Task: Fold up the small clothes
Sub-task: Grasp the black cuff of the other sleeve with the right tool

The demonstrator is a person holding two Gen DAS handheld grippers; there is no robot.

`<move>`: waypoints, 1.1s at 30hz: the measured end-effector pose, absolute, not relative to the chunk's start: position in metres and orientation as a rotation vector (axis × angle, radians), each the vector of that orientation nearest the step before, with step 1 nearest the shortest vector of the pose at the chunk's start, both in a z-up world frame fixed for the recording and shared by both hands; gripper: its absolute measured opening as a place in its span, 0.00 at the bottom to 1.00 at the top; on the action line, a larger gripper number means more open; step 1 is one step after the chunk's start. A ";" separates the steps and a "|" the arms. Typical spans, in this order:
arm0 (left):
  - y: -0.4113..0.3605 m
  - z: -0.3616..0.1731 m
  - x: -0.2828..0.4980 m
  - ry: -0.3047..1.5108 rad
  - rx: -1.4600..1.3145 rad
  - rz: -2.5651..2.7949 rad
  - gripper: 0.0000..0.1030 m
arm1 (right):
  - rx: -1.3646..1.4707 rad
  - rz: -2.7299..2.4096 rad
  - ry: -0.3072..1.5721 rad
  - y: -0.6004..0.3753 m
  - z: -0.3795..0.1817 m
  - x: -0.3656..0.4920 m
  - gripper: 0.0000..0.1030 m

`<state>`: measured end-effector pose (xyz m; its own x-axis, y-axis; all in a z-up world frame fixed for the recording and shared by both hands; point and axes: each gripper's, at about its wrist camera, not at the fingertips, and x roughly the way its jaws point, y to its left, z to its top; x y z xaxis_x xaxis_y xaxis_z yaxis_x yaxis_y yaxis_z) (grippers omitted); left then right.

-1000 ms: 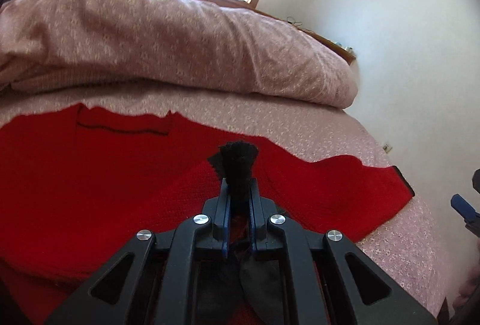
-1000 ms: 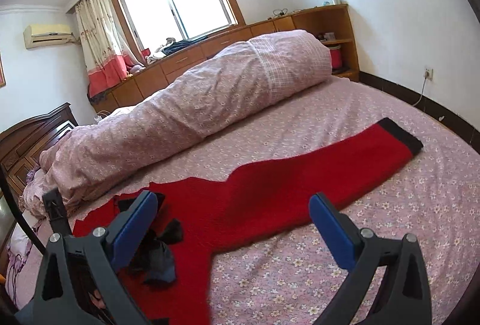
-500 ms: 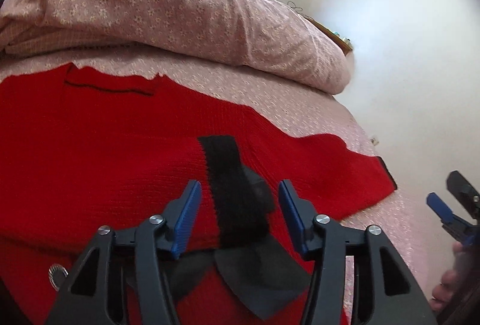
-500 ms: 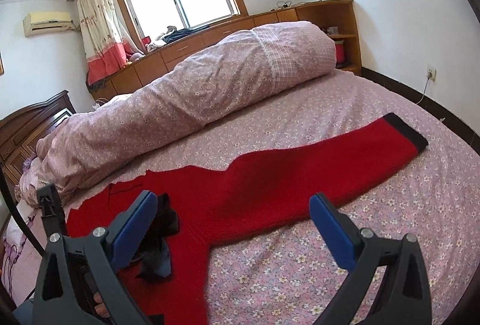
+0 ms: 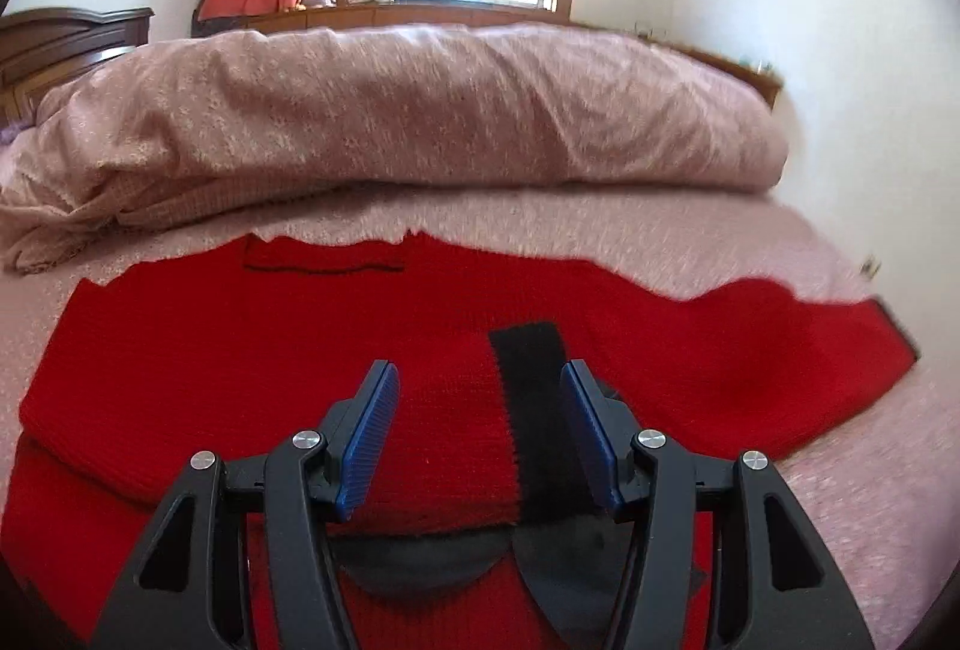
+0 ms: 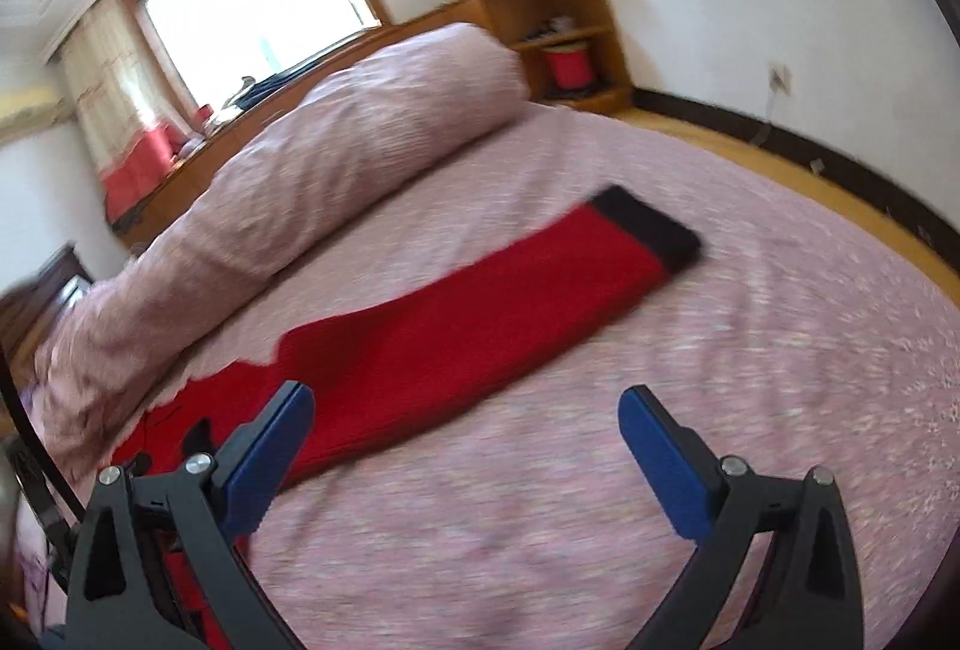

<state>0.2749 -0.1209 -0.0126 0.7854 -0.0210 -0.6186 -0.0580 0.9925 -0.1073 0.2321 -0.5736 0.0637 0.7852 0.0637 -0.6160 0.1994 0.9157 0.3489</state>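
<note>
A red knit sweater lies flat on the pink bedsheet. One sleeve is folded in over the body, and its black cuff rests on the red knit. My left gripper hovers open over that cuff, which lies beside the right finger with no pad pressing it. Dark fabric shows under the gripper's base. In the right wrist view the other sleeve stretches out to the right and ends in a black cuff. My right gripper is wide open and empty, just short of that sleeve.
A rolled pink duvet runs along the far side of the bed. A wooden shelf unit stands in the corner, and a dark headboard is at the left. The bed's edge and wooden floor lie at the right.
My left gripper opened and let go of the black cuff, which now lies on the sweater's body. My right gripper swung right, closer to the outstretched sleeve.
</note>
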 end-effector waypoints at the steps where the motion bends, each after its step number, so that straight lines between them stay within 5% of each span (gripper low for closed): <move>1: -0.123 -0.020 0.279 0.694 -0.114 0.027 0.49 | 0.436 -0.083 0.676 -0.592 0.059 0.232 1.00; 11: -0.125 -0.047 0.288 0.801 -0.105 0.093 0.65 | 0.672 -0.073 0.707 -0.690 0.002 0.262 1.00; 33: -0.125 -0.050 0.290 0.805 -0.131 0.080 0.67 | 0.786 0.052 0.577 -0.703 -0.008 0.342 0.99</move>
<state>0.2900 -0.1250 -0.0500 0.6904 0.0213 -0.7231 -0.1211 0.9889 -0.0866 0.3419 -0.7033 -0.0080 0.8453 0.2535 -0.4703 0.1646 0.7139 0.6806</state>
